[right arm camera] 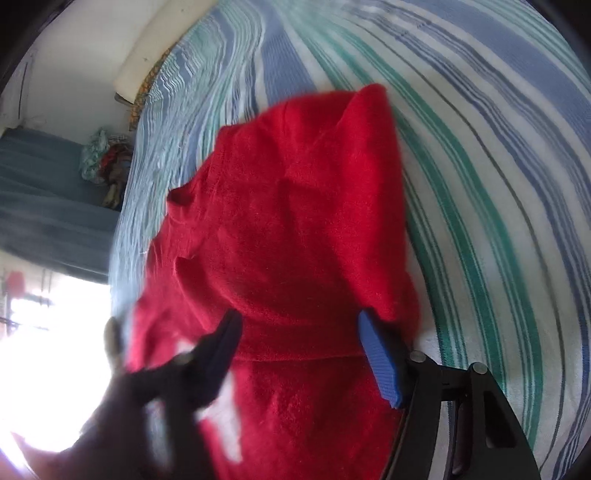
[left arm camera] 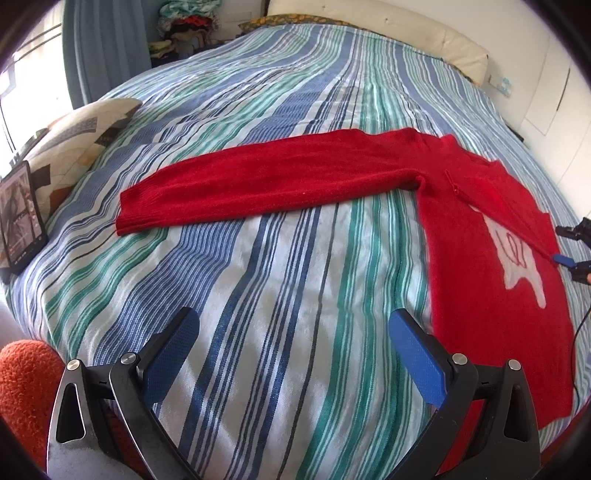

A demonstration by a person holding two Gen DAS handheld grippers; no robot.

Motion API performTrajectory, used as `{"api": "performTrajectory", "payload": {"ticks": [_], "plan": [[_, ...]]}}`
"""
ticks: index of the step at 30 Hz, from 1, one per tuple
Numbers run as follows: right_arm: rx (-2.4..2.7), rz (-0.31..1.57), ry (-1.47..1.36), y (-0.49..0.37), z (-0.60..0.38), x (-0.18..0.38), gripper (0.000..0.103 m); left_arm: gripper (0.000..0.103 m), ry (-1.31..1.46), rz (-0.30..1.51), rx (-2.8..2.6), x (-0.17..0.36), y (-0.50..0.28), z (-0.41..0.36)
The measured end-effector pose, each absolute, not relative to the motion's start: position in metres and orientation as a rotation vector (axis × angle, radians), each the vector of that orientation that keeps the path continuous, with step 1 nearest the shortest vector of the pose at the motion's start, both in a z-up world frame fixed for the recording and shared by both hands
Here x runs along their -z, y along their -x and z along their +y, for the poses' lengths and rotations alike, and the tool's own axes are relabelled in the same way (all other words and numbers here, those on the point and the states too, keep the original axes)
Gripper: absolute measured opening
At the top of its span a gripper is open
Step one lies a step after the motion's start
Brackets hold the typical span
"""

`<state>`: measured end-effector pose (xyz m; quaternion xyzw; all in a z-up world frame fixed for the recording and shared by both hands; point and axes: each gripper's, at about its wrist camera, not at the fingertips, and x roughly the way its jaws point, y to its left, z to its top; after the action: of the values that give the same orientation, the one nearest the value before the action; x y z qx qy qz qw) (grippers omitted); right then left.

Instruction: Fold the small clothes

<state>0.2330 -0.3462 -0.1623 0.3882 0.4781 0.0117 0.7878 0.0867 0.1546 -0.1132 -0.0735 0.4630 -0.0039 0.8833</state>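
Observation:
A red sweater (left arm camera: pixel 476 206) with a white motif (left arm camera: pixel 517 258) lies flat on the striped bed cover (left arm camera: pixel 280 266). One long sleeve (left arm camera: pixel 258 184) stretches out to the left. My left gripper (left arm camera: pixel 293 317) hovers open over bare cover, left of the sweater's hem, with nothing between its blue pads. My right gripper (left arm camera: pixel 572 247) sits at the sweater's right edge. In the right wrist view, blurred by motion, the right gripper (right arm camera: pixel 299 321) is low over the sweater (right arm camera: pixel 295 221). Its jaws stand apart with red cloth between them, and a fold of cloth laps the right pad (right arm camera: pixel 380 358).
A dark tablet (left arm camera: pixel 20 218) leans on a patterned pillow (left arm camera: pixel 81 136) at the bed's left edge. An orange fuzzy thing (left arm camera: pixel 26 380) is at lower left. A cream cushion (left arm camera: pixel 388 33) and a clothes pile (left arm camera: pixel 184 26) lie beyond the bed. A thin cable (left arm camera: pixel 576 350) trails at the right.

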Motion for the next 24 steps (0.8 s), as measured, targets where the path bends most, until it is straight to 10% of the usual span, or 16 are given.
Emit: {"api": "performTrajectory", "payload": {"ticks": [9, 24], "plan": [[0.017, 0.805, -0.499, -0.131, -0.328, 0.059, 0.083, 0.102, 0.139, 0.949, 0.056, 0.108, -0.088, 0.149], [0.250, 0.687, -0.338, 0.009, -0.291, 0.093, 0.085, 0.102, 0.137, 0.962, 0.026, 0.113, -0.089, 0.148]]}}
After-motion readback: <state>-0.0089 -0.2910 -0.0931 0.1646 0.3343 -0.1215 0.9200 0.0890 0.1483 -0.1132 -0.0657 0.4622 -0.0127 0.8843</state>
